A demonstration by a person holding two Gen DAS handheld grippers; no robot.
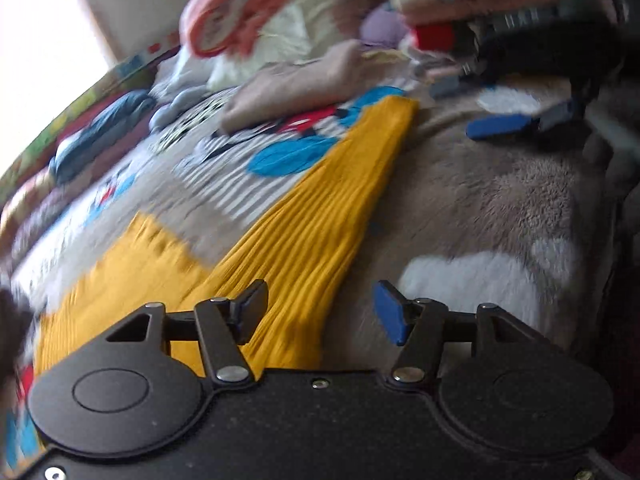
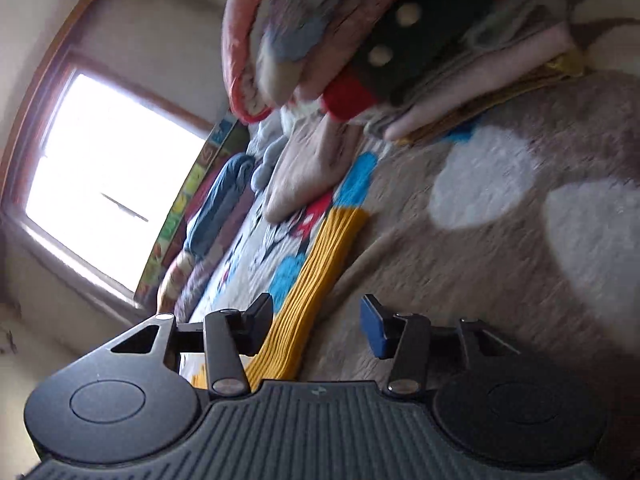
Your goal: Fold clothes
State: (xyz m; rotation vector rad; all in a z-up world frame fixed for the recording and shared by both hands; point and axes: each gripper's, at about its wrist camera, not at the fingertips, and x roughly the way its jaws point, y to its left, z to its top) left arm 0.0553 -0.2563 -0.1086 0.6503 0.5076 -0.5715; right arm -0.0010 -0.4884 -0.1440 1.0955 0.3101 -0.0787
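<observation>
A mustard-yellow ribbed garment lies spread on a grey striped cartoon-print garment on the fluffy brown blanket. My left gripper is open and empty, low over the yellow garment's near edge. My right gripper shows at the upper right of the left wrist view, with its blue fingers apart over the blanket. In the right wrist view the right gripper is open and empty above the yellow garment's long edge.
A folded beige garment lies beyond the cartoon print. A stack of folded clothes and a pink quilt stand at the back. A rolled blue garment lies by the bright window.
</observation>
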